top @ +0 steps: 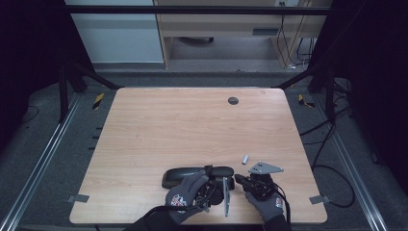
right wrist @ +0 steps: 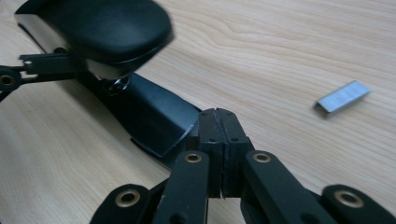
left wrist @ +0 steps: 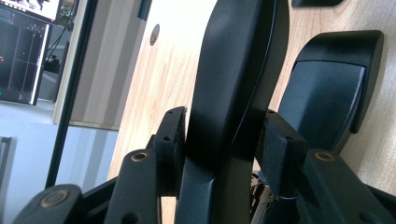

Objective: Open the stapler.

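High view puts the stapler (top: 197, 175) on the table (top: 192, 125) just ahead of both gloved hands. Left gripper (left wrist: 224, 142) clamps the stapler's raised top arm between its pads; a loose squeeze could let the smooth arm slip and snap down. Right gripper (right wrist: 218, 135), jaws pressed together on nothing, sits against the open base and may nudge it. Right of it, apart, lies the staple strip (right wrist: 343, 96), easily knocked away.
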Demonstrator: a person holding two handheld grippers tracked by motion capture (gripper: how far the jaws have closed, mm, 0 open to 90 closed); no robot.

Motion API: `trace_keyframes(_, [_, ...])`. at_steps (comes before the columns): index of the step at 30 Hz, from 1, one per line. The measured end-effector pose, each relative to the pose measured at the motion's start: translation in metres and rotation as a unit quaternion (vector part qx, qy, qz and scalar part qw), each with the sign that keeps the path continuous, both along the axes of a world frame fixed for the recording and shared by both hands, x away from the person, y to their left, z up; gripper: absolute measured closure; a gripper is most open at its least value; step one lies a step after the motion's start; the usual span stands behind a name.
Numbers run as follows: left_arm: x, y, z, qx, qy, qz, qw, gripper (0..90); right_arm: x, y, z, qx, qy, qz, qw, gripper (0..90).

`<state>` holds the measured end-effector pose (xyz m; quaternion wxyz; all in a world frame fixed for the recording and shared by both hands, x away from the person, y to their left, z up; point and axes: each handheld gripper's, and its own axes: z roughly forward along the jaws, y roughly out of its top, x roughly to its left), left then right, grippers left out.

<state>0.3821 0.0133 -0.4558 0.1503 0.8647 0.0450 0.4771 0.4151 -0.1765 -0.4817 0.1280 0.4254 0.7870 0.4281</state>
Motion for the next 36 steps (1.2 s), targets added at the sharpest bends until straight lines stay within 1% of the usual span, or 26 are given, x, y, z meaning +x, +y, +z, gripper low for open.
trace_keyframes(2, [0.000, 0.000, 0.000, 0.002, -0.001, -0.001, 1.0000, 55.8, 0.000, 0.005, -0.001, -0.004, -0.003, 0.008, 1.0000, 90.0])
trace_keyframes(4, [-0.001, 0.000, 0.000, 0.002, -0.003, 0.001, 1.0000, 56.0, -0.001, 0.008, -0.002, -0.005, 0.000, 0.011, 0.9999, 90.0])
trace_keyframes(7, [-0.001, -0.001, -0.001, 0.004, -0.005, 0.001, 1.0000, 56.2, 0.000, 0.011, -0.003, -0.004, 0.002, 0.012, 0.9999, 90.0])
trace_keyframes(8, [-0.001, -0.001, -0.001, 0.005, -0.006, 0.001, 1.0000, 56.2, 0.001, 0.013, -0.005, -0.007, 0.005, 0.014, 0.9999, 90.0])
trace_keyframes(11, [-0.001, -0.001, -0.001, 0.005, -0.005, 0.000, 1.0000, 56.2, 0.001, 0.014, -0.007, -0.007, 0.010, 0.015, 0.9998, 90.0])
trace_keyframes(14, [-0.001, -0.001, -0.001, 0.004, -0.006, 0.001, 1.0000, 56.3, 0.002, 0.016, -0.009, -0.007, 0.008, 0.016, 0.9998, 90.0])
trace_keyframes(18, [-0.001, 0.000, -0.001, 0.002, -0.005, 0.001, 1.0000, 56.3, 0.003, 0.019, -0.010, -0.004, 0.017, 0.020, 0.9997, 90.0])
trace_keyframes(19, [-0.001, 0.000, -0.001, 0.002, -0.005, 0.000, 1.0000, 56.3, 0.003, 0.020, -0.011, -0.006, 0.017, 0.019, 0.9997, 90.0])
trace_keyframes(22, [-0.001, 0.000, -0.001, 0.002, -0.005, 0.000, 1.0000, 56.3, 0.003, 0.022, -0.011, -0.006, 0.017, 0.020, 0.9996, 90.0])
trace_keyframes(25, [-0.001, 0.000, -0.001, 0.002, -0.005, 0.000, 1.0000, 56.3, 0.003, 0.023, -0.013, -0.012, 0.016, 0.023, 0.9995, 90.0])
trace_keyframes(36, [-0.001, 0.001, -0.001, -0.001, -0.005, -0.002, 1.0000, 56.3, 0.003, 0.023, -0.014, -0.006, 0.016, 0.022, 0.9996, 90.0])
